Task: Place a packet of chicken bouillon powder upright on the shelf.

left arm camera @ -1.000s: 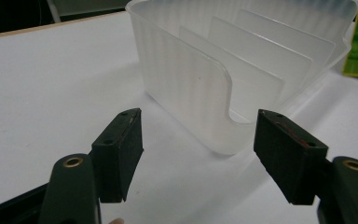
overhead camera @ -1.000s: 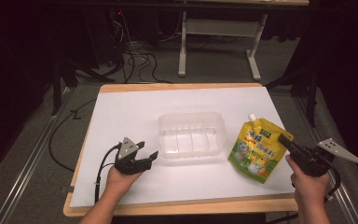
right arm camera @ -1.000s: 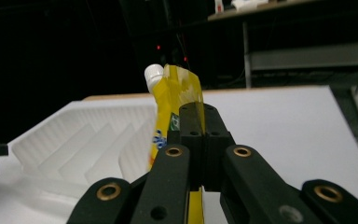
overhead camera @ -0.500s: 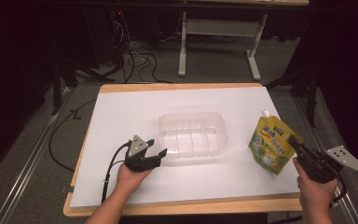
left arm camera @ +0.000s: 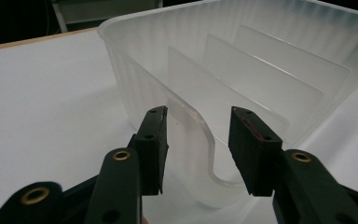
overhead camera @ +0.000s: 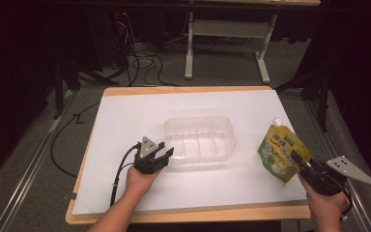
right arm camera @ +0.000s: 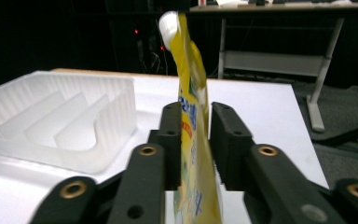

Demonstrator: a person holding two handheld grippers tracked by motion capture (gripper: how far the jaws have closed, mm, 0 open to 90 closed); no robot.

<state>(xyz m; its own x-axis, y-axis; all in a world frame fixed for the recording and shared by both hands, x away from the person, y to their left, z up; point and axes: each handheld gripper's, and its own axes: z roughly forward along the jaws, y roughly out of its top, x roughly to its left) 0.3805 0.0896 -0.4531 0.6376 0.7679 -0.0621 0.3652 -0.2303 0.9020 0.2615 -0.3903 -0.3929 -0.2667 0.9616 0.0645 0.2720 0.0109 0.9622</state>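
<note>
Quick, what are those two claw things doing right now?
Left gripper: open, jaws on either side of the clear tray's wall.
Right gripper: closed on the yellow pouch, held upright.

My right tool (right arm camera: 196, 140) is clamped on a yellow spout pouch (right arm camera: 192, 116), which stands upright between the jaws with its white cap (right arm camera: 168, 23) at the top. To the left I see a clear ribbed plastic tray (right arm camera: 60, 126) on the white counter (right arm camera: 261, 107).

One clear tray (overhead camera: 200, 140), one yellow pouch (overhead camera: 281, 151)
</note>
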